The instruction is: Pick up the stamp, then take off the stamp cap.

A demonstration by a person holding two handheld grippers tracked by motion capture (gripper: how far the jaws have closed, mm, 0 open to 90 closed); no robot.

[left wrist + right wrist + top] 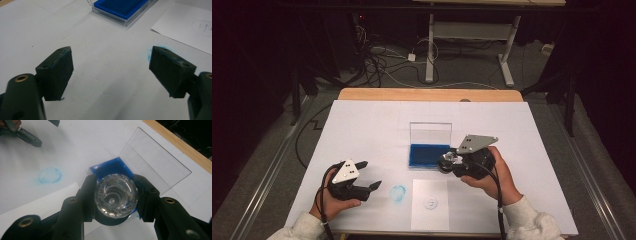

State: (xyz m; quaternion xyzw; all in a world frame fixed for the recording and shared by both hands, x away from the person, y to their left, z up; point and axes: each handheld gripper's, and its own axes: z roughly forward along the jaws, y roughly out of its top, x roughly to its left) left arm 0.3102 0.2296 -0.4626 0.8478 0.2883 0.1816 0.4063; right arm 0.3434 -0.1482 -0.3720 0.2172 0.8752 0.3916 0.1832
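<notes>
White sheeting covers the desk (362, 125), and its wooden back edge shows beyond the ink pad (429, 154); we cannot see the desk's near corners, which our sleeves cover in the high view. Blue ink fills the pad's clear tray, whose lid stands upright behind it, and in the right gripper view the pad is largely hidden behind the stamp. On the paper slip (430, 204) just nearer us than the pad, a faint round print is too small to read. A blue smudge (398, 194) lies on the sheeting left of the slip.

Our right tongs (447, 163) are clamped on the clear faceted stamp (116, 195), held over the pad's near right corner; whether it touches the ink we cannot tell. Our left tongs (369, 175) stand wide apart with nothing between them, well left of the pad, their pads (60, 72) tinged blue.

Bare sheeting stretches left and behind the pad, and to its right.
</notes>
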